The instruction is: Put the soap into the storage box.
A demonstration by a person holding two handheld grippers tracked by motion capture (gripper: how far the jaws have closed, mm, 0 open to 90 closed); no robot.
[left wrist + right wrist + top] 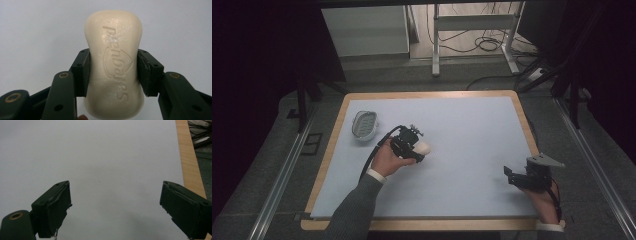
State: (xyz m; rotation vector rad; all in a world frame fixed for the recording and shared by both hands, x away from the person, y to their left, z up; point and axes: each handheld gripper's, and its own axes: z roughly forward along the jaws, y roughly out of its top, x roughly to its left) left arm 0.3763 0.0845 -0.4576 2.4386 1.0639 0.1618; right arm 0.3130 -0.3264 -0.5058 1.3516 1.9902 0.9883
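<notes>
Pale mat (pixel 472 150), embossed cream soap (pixel 114 65)

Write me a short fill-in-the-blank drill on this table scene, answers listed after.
1. The left gripper is shut on a bar of ____.
2. The right gripper has its fingers ____, with nothing between them.
3. The soap dish on the table lies to the ____ of the soap in the high view.

Missing words: soap; open; left

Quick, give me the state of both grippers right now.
Left gripper: closed on the bar of soap, fingers pressing its two sides.
Right gripper: open, holding nothing, above the table mat.
</notes>
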